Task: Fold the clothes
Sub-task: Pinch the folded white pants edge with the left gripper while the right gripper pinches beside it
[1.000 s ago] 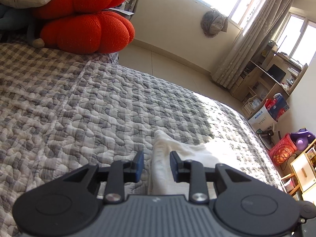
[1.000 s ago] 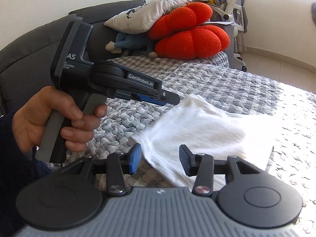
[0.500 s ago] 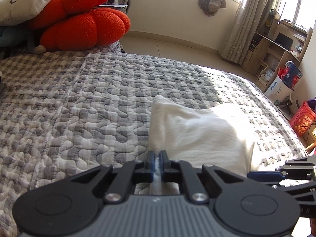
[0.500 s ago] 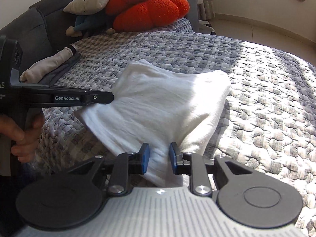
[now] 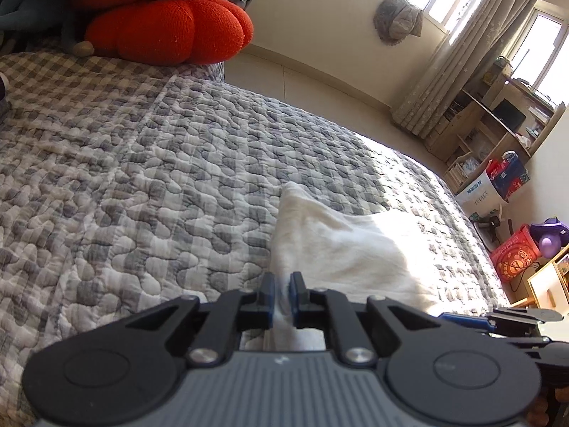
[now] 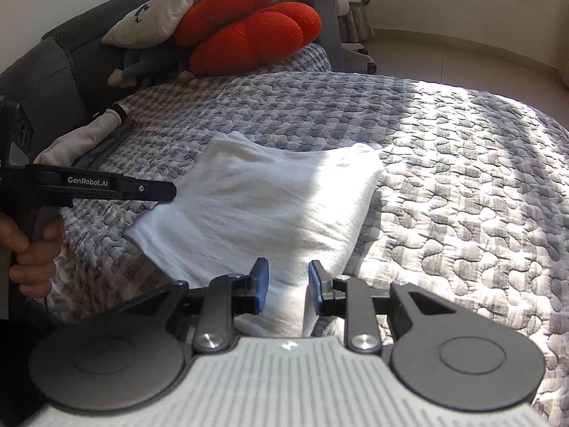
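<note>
Both grippers changed: left gripper (image 5: pixel 281 293) now pinches the white garment's (image 6: pixel 263 210) 9 o'clock edge, right gripper (image 6: pixel 284 291) reopened astride its near corner, suggesting another fold.

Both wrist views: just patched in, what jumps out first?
A folded white garment lies mid-bed on the grey quilt, half in sunlight. The left hand-held gripper pinches its near edge; the right hand-held gripper sits open at its near end. Bright orange-red cushions are piled at the headboard.

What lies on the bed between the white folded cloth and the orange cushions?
Only bare grey quilt separates the white cloth from the orange cushions, seen in the right wrist view.
</note>
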Motion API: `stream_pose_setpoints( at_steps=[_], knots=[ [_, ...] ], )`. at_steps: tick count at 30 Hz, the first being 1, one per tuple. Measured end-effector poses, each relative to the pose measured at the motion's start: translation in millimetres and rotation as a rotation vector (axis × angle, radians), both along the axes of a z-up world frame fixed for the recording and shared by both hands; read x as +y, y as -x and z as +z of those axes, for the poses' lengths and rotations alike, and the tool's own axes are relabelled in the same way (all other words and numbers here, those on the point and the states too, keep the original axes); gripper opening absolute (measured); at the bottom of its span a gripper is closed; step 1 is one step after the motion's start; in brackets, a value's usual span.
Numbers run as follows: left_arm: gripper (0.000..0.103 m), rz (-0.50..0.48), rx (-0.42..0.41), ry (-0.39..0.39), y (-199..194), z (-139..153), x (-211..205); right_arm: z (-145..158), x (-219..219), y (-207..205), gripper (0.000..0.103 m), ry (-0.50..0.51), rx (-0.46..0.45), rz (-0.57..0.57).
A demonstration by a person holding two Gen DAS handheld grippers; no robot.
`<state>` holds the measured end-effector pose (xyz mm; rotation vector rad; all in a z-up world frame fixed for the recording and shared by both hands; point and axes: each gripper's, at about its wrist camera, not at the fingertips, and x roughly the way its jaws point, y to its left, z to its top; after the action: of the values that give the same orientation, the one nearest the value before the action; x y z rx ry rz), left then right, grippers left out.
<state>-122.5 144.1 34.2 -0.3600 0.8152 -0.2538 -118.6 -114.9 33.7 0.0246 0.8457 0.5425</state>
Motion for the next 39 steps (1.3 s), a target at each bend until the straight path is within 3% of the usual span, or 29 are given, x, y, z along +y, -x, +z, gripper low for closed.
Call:
stream_pose_setpoints(
  at_steps=[2, 6, 10, 14, 21, 23, 26, 30, 33, 35, 39],
  knots=[
    [0.009, 0.013, 0.009, 0.027, -1.0, -0.8, 4.6, 1.9, -4.7, -3.0, 0.039, -0.021, 0.002, -0.031],
    [0.009, 0.003, 0.045, 0.049, -4.2, -7.5, 2.3, 5.2, -10.9, -8.1, 0.040, -0.058, 0.001, -0.080],
    [0.009, -0.005, 0.057, 0.008, -6.5, -10.2, -4.8, 9.3, -0.8, -4.4, 0.040, -0.068, -0.035, -0.052],
    [0.010, 0.016, 0.074, 0.053, -8.2, -9.4, 5.5, 10.2, 23.5, 8.3, 0.044, -0.025, -0.105, 0.027],
    [0.014, 0.096, 0.072, 0.089, -8.3, -3.9, 27.5, -5.1, 88.2, 53.2, 0.047, 0.187, -0.301, 0.254],
    [0.017, 0.106, 0.073, 0.082, -8.7, -3.0, 29.2, -7.0, 102.7, 65.8, 0.056, 0.206, -0.358, 0.319],
    [0.035, 0.121, 0.075, 0.072, -9.2, -1.5, 31.7, -11.5, 122.6, 74.6, 0.068, 0.258, -0.426, 0.354],
    [0.038, 0.148, 0.062, 0.053, -9.2, 2.1, 37.1, -23.3, 143.4, 72.2, 0.068, 0.342, -0.463, 0.331],
    [0.038, 0.161, 0.071, 0.083, -9.4, 1.7, 46.4, -32.9, 151.2, 62.7, 0.065, 0.391, -0.458, 0.312],
    [0.038, 0.169, 0.076, 0.090, -9.7, 1.4, 50.9, -38.2, 152.5, 54.8, 0.057, 0.414, -0.445, 0.294],
    [0.039, 0.159, 0.079, 0.119, -9.7, 2.2, 53.4, -36.6, 145.0, 42.3, 0.041, 0.363, -0.411, 0.264]
  ],
)
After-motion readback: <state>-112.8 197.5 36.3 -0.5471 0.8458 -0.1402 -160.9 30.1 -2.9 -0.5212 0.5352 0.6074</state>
